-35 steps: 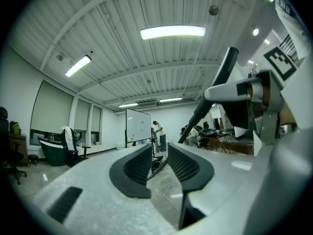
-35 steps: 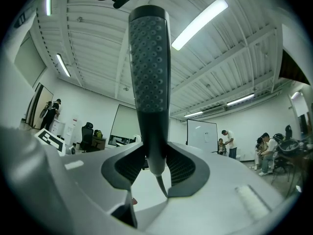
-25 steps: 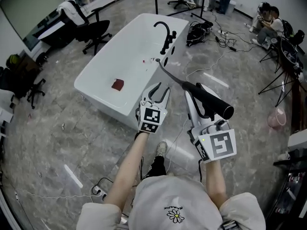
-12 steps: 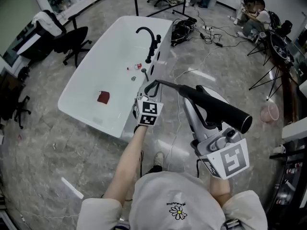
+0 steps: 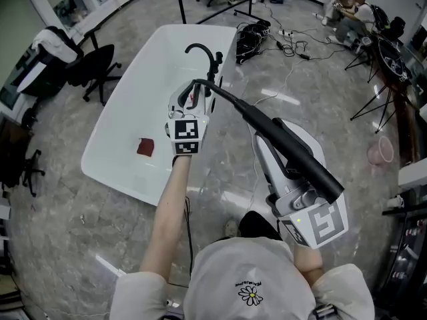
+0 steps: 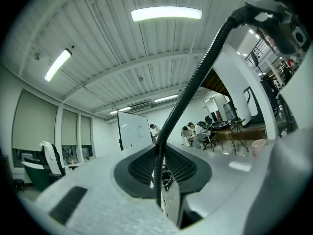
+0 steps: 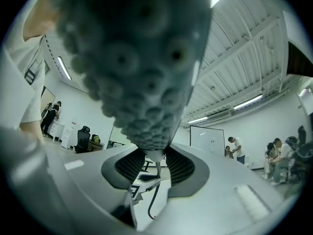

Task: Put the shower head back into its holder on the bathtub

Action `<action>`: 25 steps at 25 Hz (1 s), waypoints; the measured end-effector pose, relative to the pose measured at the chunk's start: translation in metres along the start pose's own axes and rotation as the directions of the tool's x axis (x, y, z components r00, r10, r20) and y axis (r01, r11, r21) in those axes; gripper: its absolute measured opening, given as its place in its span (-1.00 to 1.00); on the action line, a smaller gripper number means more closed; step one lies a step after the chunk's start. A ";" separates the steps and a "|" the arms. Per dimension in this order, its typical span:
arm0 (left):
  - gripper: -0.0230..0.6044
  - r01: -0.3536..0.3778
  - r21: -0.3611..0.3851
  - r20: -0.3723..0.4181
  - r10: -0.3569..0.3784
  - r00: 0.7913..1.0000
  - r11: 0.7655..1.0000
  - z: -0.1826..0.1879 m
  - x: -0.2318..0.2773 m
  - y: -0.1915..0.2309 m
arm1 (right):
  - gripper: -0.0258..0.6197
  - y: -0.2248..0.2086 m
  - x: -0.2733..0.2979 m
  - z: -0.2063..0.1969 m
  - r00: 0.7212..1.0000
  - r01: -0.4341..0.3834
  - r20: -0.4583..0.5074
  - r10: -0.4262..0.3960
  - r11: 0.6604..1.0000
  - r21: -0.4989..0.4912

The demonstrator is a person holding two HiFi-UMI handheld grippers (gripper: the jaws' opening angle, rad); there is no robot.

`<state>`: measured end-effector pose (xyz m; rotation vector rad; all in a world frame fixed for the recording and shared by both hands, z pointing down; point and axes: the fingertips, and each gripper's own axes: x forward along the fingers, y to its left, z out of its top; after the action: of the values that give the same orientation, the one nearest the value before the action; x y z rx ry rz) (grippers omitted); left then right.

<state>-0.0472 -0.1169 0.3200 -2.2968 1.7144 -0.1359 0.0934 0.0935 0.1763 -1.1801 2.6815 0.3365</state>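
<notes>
Left claw [image 5: 192,93] jaws just closed, now pinching the hose [image 5: 230,103]. Bathtub [image 5: 143,85] under it, faucet [image 5: 203,53] just ahead. Right claw [image 7: 155,163] clamped on shower head [image 5: 293,155], well behind left claw.

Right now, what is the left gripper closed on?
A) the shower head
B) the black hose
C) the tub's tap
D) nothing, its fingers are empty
B: in the left gripper view the ribbed hose runs down between the left gripper's fingers and is pinched there, while the shower head is in the right gripper.
</notes>
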 end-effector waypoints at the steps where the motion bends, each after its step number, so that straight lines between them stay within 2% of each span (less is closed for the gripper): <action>1: -0.74 0.009 -0.010 -0.001 -0.009 1.000 1.000 -0.006 0.007 0.001 | -0.48 -0.006 0.006 -0.003 1.000 0.004 -0.002 -0.004 1.000 0.000; 3: -0.72 0.036 -0.043 -0.027 -0.037 0.999 0.998 -0.032 0.020 -0.003 | -0.48 -0.021 0.021 -0.007 1.000 0.013 0.007 -0.013 1.000 -0.003; 5: -0.62 0.044 -0.094 -0.088 -0.052 0.995 0.995 -0.072 0.032 -0.008 | -0.48 -0.040 0.039 -0.006 0.999 0.012 0.032 -0.012 1.000 0.000; 9: -0.78 0.033 -0.127 -0.255 -0.065 0.965 0.991 -0.158 0.050 -0.008 | -0.48 -0.075 0.084 -0.008 0.998 -0.030 0.062 0.029 1.000 0.003; 12: -0.79 0.035 -0.129 -0.295 -0.072 0.953 0.991 -0.187 0.073 -0.007 | -0.48 -0.098 0.120 -0.027 0.997 -0.068 0.047 0.068 0.998 -0.001; 15: -0.80 -0.027 -0.144 -0.268 -0.013 0.963 0.989 -0.179 0.115 0.023 | -0.48 -0.118 0.153 -0.040 0.994 -0.104 0.031 0.105 0.994 -0.028; 18: -0.80 -0.081 -0.123 -0.224 0.052 0.973 0.989 -0.161 0.148 0.060 | -0.48 -0.131 0.183 -0.052 0.992 -0.125 0.002 0.126 0.991 -0.041; 22: -0.80 -0.141 -0.112 -0.095 0.131 0.987 0.984 -0.122 0.188 0.111 | -0.48 -0.146 0.217 -0.062 0.992 -0.126 0.004 0.126 0.991 -0.047; 25: -0.80 -0.159 -0.113 0.002 0.160 0.987 0.981 -0.086 0.217 0.148 | -0.48 -0.157 0.245 -0.056 0.994 -0.103 0.022 0.105 0.993 -0.064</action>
<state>-0.1410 -0.3757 0.3433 -2.2193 1.9378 0.0062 0.0422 -0.1967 0.1449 -1.0470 2.7347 0.4526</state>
